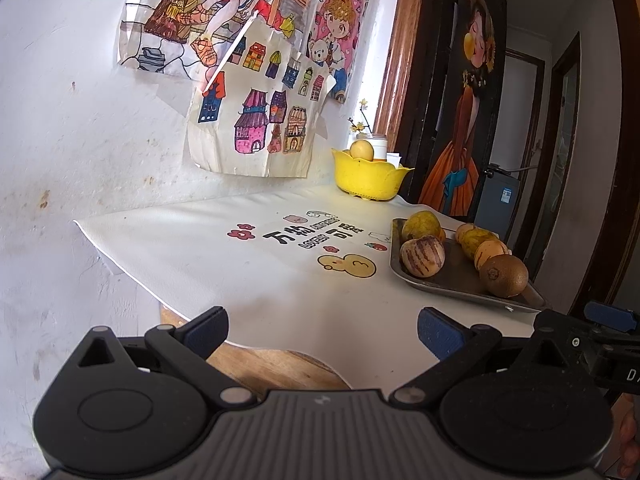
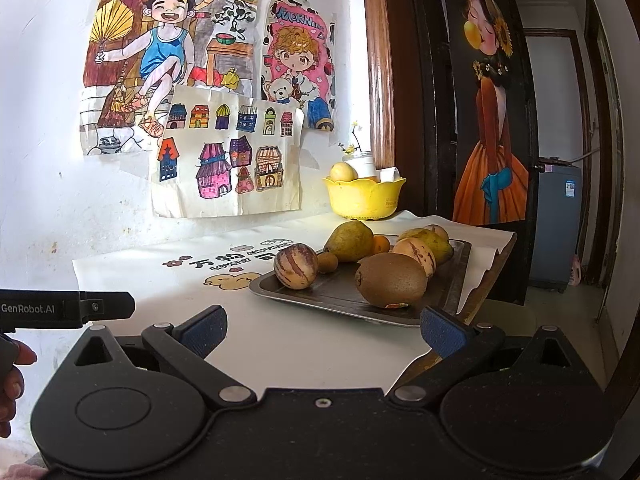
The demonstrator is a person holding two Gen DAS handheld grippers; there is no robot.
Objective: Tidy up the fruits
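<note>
A metal tray (image 2: 344, 300) on the white table mat holds several fruits: a brown kiwi (image 2: 391, 280), a striped round fruit (image 2: 295, 266), a green pear (image 2: 349, 241), a small orange (image 2: 380, 245) and others behind. The tray (image 1: 452, 280) also shows at the right of the left wrist view, with the kiwi (image 1: 504, 276) at its near end. A yellow bowl (image 2: 365, 198) at the back holds one pale round fruit (image 2: 343, 172). My left gripper (image 1: 323, 334) is open and empty over the table's near edge. My right gripper (image 2: 323, 330) is open and empty just before the tray.
The white mat (image 1: 248, 264) with printed cartoons covers a wooden table against a white wall with children's drawings (image 2: 224, 152). A white jar with a flower sprig (image 2: 362, 160) stands behind the bowl. A dark door with a painted woman (image 2: 492, 120) stands to the right.
</note>
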